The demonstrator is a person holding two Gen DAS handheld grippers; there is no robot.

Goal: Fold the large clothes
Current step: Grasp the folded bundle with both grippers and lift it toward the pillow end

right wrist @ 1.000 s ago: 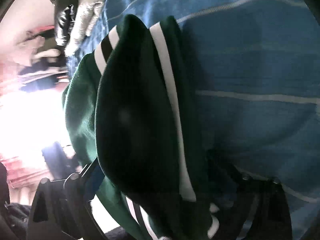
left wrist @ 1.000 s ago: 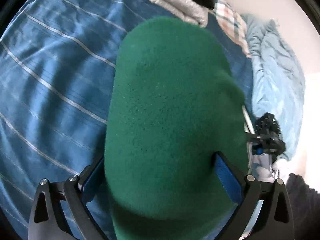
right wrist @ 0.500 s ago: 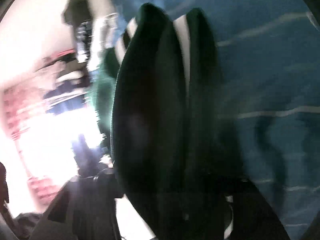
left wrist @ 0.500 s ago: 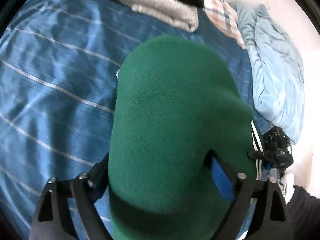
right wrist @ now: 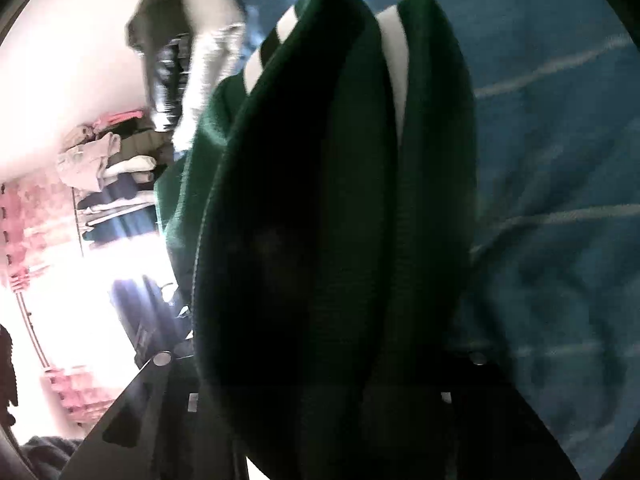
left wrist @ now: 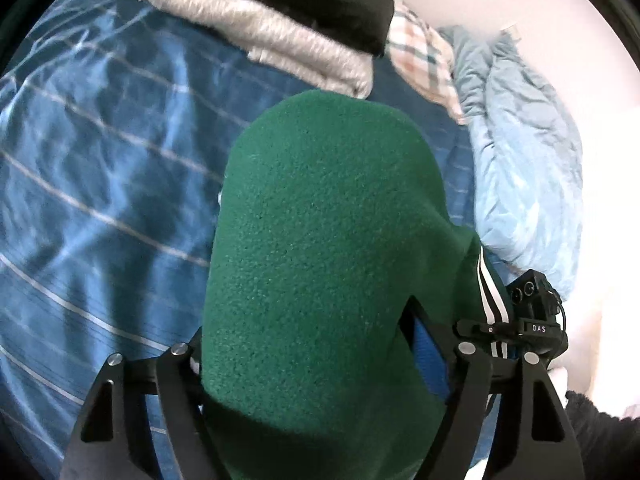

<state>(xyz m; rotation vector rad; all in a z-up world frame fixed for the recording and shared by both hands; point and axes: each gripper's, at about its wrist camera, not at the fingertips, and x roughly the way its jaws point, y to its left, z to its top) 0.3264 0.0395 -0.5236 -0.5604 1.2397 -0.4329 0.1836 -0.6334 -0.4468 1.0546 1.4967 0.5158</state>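
A thick bundle of dark green fleece garment with white stripes fills the space between both grippers, above the blue white-striped bedspread. The left gripper is closing on the near fold; the right gripper is closing too, fabric bunched between its jaws. Folded grey and black clothes lie at the far side.

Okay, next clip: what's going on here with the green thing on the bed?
A person is folding a green fleece garment with white stripes over a blue striped bedsheet. The left hand-held gripper and the right hand-held gripper each have a thick bunch of it between their jaws, which are closing. Folded clothes and a light blue duvet lie further back.
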